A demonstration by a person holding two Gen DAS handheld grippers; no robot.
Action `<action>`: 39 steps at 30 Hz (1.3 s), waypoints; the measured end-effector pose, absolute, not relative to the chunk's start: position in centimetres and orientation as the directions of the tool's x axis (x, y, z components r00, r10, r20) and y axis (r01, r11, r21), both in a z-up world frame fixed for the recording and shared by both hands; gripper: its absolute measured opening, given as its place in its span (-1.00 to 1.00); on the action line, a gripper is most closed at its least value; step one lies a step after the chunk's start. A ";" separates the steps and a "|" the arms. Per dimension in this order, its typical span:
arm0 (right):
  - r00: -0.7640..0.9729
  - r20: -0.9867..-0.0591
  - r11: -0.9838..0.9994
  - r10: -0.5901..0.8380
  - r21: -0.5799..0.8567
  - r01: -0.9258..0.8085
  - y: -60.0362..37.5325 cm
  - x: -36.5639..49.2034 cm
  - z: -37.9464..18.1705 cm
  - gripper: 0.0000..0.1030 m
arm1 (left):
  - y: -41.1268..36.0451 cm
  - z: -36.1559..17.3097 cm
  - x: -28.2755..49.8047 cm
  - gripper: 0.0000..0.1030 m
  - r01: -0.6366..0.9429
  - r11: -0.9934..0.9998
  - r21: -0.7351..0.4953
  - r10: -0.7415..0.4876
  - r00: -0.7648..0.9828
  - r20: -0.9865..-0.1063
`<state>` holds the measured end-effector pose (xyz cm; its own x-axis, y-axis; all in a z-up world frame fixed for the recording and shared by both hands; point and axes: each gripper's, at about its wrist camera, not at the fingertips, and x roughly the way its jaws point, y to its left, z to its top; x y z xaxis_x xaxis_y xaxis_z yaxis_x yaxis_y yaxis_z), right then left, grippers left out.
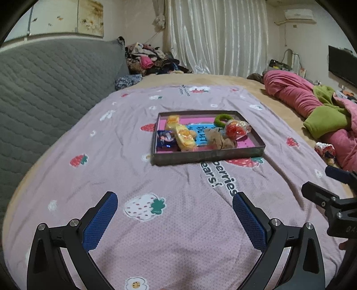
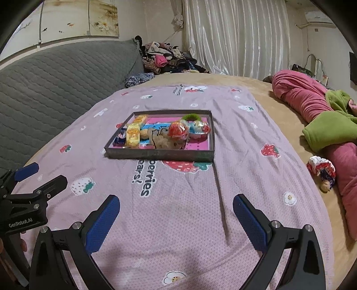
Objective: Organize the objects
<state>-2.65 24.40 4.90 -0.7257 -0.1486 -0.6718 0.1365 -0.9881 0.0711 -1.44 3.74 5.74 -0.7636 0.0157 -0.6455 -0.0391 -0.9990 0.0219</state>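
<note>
Left wrist view: tray (image 1: 207, 156) sitting at 12 o'clock, long axis crosswise; left gripper (image 1: 175, 219) and right gripper (image 2: 176, 219) both hovering released, roughly equally near.

A home bedroom: a bed (image 1: 67, 169) under a pink strawberry-print sheet (image 1: 178, 223), a grey quilted headboard (image 1: 44, 89), rumpled pink and green blankets (image 2: 316, 116), piled clothes (image 1: 149, 58) (in the corner), white curtains (image 1: 218, 35) and a wall air conditioner (image 1: 299, 15).
</note>
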 end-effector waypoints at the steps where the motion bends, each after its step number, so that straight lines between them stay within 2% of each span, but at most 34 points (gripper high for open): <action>1: -0.722 -0.675 -0.988 -0.149 0.071 0.137 24.4 -2.7 4.6 0.99 | 3.6 5.3 -1.6 1.00 -0.043 -0.999 0.014 0.024 -0.760 -0.650; 8: -0.713 -0.686 -0.988 -0.149 0.077 0.133 24.3 -2.9 2.4 0.99 | 3.3 3.1 -1.9 0.99 -0.029 -0.999 0.023 0.006 -0.746 -0.666; 39: -0.698 -0.702 -0.989 -0.140 0.061 0.137 23.7 -3.0 -0.6 0.99 | 2.4 -0.6 -2.5 1.00 -0.013 -1.000 -0.003 0.012 -0.717 -0.697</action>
